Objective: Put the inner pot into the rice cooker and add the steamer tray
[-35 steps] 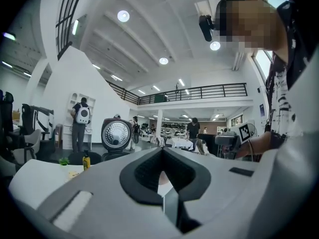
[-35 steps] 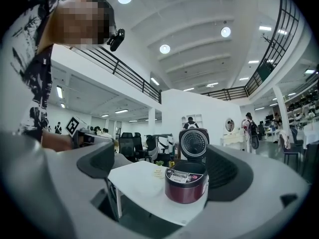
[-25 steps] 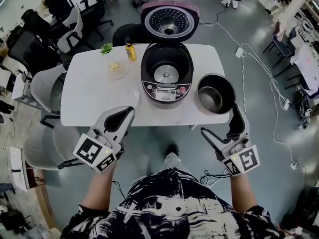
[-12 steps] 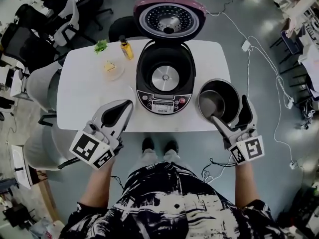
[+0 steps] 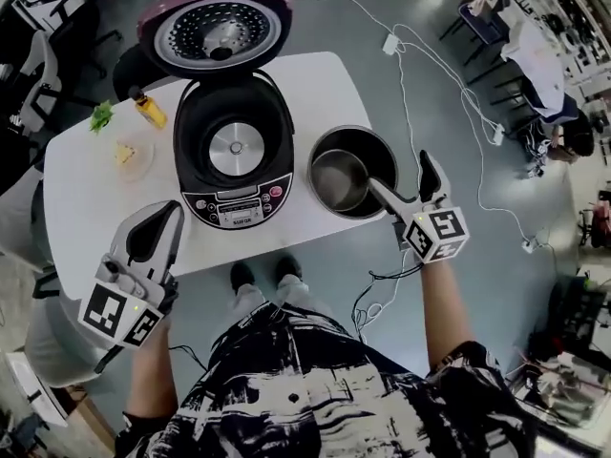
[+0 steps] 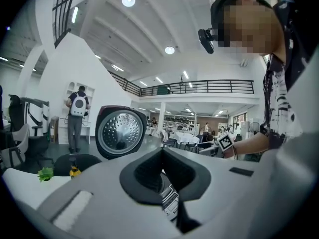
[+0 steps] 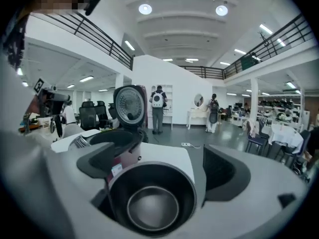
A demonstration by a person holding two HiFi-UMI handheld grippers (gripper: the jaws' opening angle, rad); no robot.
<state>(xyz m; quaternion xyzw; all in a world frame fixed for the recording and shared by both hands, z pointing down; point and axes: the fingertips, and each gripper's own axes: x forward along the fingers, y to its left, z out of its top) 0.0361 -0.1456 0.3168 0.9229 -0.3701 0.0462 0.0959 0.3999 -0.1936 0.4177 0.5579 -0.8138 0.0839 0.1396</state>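
The open rice cooker (image 5: 234, 151) stands on the white table (image 5: 315, 93), its lid (image 5: 212, 31) tipped back and its cavity empty. The dark inner pot (image 5: 351, 172) sits upright on the table just right of the cooker. My right gripper (image 5: 406, 181) is open at the pot's right side, one finger over the rim, the other outside. In the right gripper view the pot (image 7: 152, 203) fills the gap of the right gripper (image 7: 162, 166). My left gripper (image 5: 153, 241) is shut and empty at the table's front edge, left of the cooker. No steamer tray shows.
A small plate with food (image 5: 129, 156), a yellow bottle (image 5: 148, 111) and some greens (image 5: 100, 117) lie at the table's left end. Office chairs stand beyond the table. A white cable (image 5: 430, 74) runs over the floor at right.
My right gripper has moved forward from below the table's edge up to the inner pot's rim. The left gripper has stayed near the front edge. The head view has swung right.
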